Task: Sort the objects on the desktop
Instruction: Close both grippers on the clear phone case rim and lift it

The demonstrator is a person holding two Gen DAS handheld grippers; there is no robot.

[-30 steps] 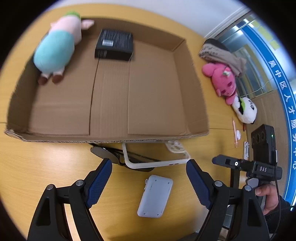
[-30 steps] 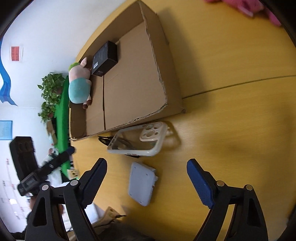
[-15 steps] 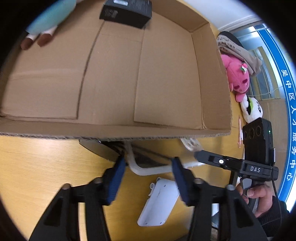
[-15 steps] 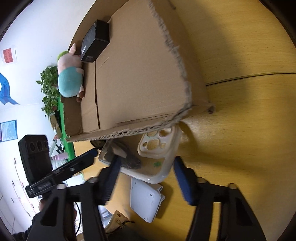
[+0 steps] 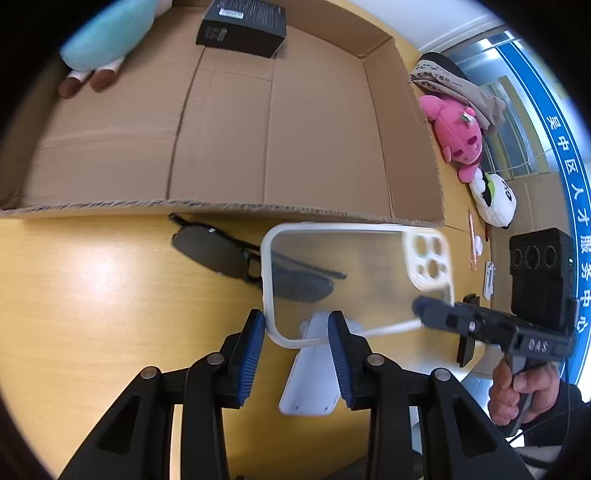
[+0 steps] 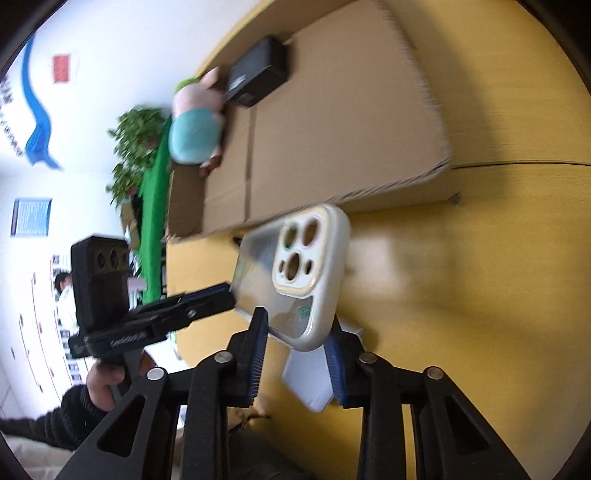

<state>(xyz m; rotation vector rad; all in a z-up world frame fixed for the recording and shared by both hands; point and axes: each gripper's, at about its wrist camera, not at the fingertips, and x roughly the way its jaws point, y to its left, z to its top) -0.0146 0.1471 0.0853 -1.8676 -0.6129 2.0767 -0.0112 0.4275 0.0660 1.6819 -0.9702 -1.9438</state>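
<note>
Phone case (image 5: 354, 280), clear back, white rim, camera cutouts at its right end: centre frame in the left view, raised off the table (image 5: 92, 295), just below the box (image 5: 236, 210) front wall. Left gripper (image 5: 297, 345): blue pads narrowed onto the case's lower left corner, gripping it. Right gripper (image 6: 295, 343): pads closed on the case's (image 6: 295, 277) camera end, lower centre of the right view. Each gripper shows in the other's view at the case edge. Sunglasses (image 5: 229, 258): dark, on the table, left of and partly behind the case. White device (image 5: 314, 373): flat on the table under the case. Box contents, upper left: teal plush (image 5: 107, 37), black carton (image 5: 242, 27). Right edge, outside the box: pink plush (image 5: 458, 136), panda plush (image 5: 495, 199).
</note>
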